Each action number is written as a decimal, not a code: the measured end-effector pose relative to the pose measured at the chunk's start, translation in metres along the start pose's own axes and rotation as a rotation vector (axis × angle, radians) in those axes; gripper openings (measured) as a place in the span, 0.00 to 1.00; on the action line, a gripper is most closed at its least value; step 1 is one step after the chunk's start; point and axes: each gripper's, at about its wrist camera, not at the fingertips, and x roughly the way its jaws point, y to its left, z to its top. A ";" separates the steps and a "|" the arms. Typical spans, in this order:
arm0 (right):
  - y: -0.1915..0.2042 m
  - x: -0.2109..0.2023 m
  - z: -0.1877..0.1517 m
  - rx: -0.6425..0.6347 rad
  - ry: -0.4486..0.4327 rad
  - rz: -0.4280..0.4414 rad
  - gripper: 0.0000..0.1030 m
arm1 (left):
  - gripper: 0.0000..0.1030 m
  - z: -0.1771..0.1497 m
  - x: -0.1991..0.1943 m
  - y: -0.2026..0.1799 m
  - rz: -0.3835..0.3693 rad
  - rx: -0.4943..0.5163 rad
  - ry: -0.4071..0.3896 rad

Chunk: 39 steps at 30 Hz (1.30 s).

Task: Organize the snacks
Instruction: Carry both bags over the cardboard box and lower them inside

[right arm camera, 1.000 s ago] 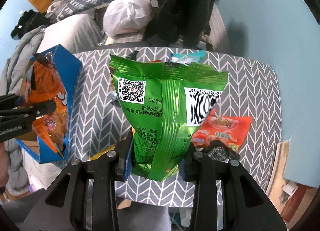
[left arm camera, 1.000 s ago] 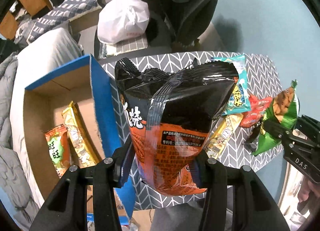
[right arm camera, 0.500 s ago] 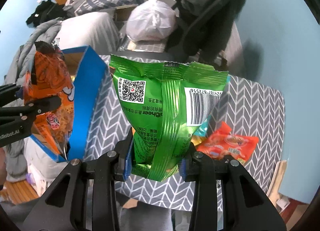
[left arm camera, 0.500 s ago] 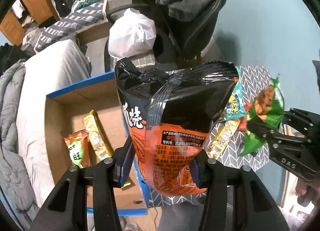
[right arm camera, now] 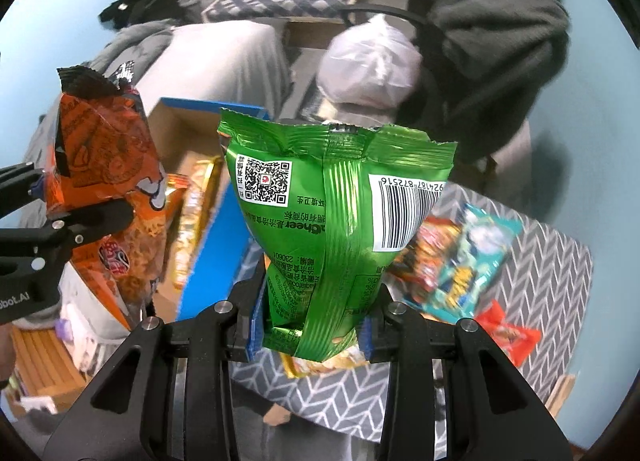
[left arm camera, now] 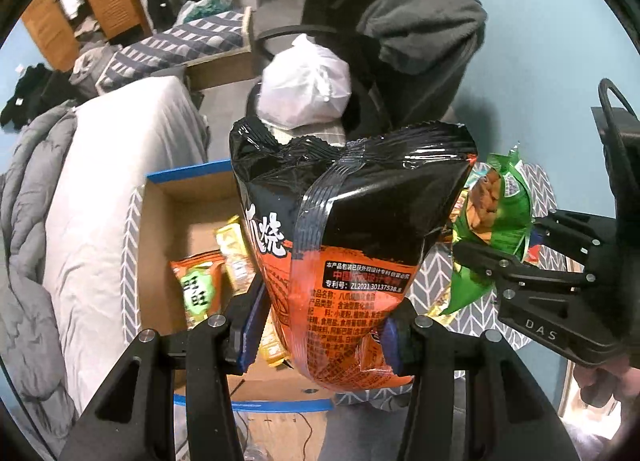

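Grey chevron cloth covers the table (right arm camera: 552,273), with a blue-edged cardboard box (left arm camera: 176,197) at its left. Both hands are mid-carry: the left gripper (left arm camera: 320,325) is clamped on a black-and-orange bag (left arm camera: 352,229) above the box, the right gripper (right arm camera: 312,325) on a green bag (right arm camera: 340,213) over the table's left edge. Next, I judge, each bag should be lowered into the box beside the packets (left arm camera: 200,285) and released.

Table snacks (right arm camera: 460,261) blurred; box (left arm camera: 188,197) interior half hidden
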 end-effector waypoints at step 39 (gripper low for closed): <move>0.145 0.125 0.063 -0.173 0.169 0.138 0.34 | 0.48 -0.045 0.079 0.134 0.118 -0.167 0.141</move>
